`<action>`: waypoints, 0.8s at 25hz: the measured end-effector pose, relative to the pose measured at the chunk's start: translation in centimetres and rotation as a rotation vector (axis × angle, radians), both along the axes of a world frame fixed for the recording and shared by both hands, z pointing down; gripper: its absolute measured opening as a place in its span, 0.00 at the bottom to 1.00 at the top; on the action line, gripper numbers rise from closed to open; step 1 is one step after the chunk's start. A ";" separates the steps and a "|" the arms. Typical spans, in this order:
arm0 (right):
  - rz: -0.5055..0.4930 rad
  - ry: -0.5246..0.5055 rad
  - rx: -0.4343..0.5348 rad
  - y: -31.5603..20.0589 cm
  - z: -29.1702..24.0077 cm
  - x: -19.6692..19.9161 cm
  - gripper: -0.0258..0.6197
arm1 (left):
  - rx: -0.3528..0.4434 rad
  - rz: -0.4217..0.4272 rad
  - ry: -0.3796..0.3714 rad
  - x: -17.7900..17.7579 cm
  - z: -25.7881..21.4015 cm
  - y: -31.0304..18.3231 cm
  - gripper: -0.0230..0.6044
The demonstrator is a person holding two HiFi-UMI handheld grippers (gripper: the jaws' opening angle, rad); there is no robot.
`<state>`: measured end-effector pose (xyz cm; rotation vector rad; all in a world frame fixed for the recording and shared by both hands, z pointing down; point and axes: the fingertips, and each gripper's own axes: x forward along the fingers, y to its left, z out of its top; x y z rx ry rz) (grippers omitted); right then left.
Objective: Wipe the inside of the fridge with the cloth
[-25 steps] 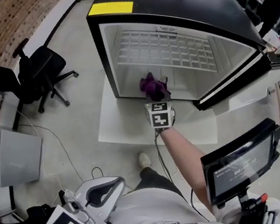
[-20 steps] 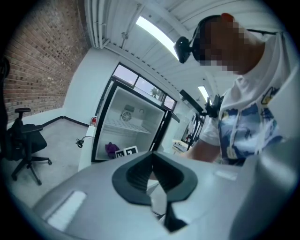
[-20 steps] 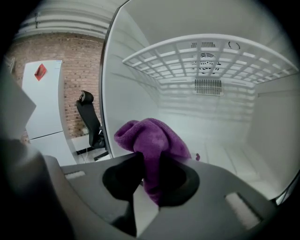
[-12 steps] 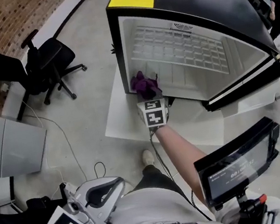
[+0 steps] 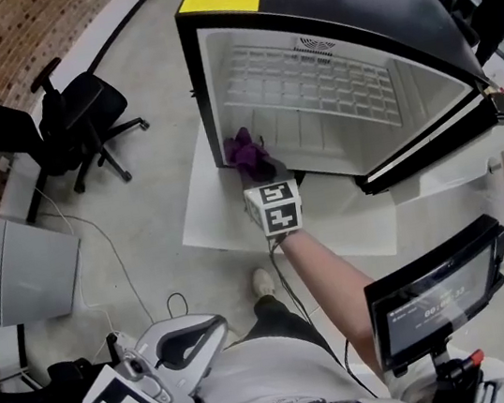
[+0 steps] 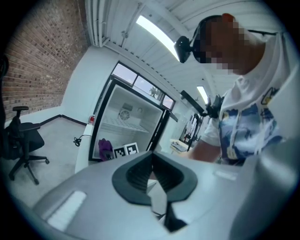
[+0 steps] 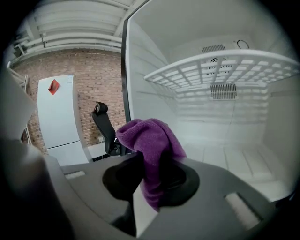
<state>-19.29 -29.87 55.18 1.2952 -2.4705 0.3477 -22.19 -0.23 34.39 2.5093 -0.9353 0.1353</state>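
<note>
Right, we have the cloth [image 7: 149,136] bunched up in the right tongs [image 7: 150,180], which are clamped on its lower folds, with a purple tuft standing proud of the tips. It sits at the lower left corner of the mouth of the fridge [image 5: 202,80], close by the left wall; whether it touches that wall we cannot tell.

We judge it soft, light and floppy. It will fold under pressure rather than push back, so the loose tuft is the wiping face. The hold belongs low on the bunch, as it is now, so the hard tips do not scrape the liner.

Inside, a white wire shelf [image 7: 220,65] spans the upper part, and that is the thing to duck under when we reach deeper.

Out wide, the left tongs [image 6: 151,180] hang down by our hip, drawn together on nothing. A black chair [image 5: 78,119] stands well off to the left on the floor, out of our way. A screen [image 5: 437,294] sits just beside our right elbow, and we reckon a wide pull back could clip it.
</note>
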 end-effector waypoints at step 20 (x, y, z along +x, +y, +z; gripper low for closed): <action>0.445 0.205 0.011 2.0 0.6 25.7 0.16 | 0.017 0.300 0.065 8.1 -1.0 0.0 0.05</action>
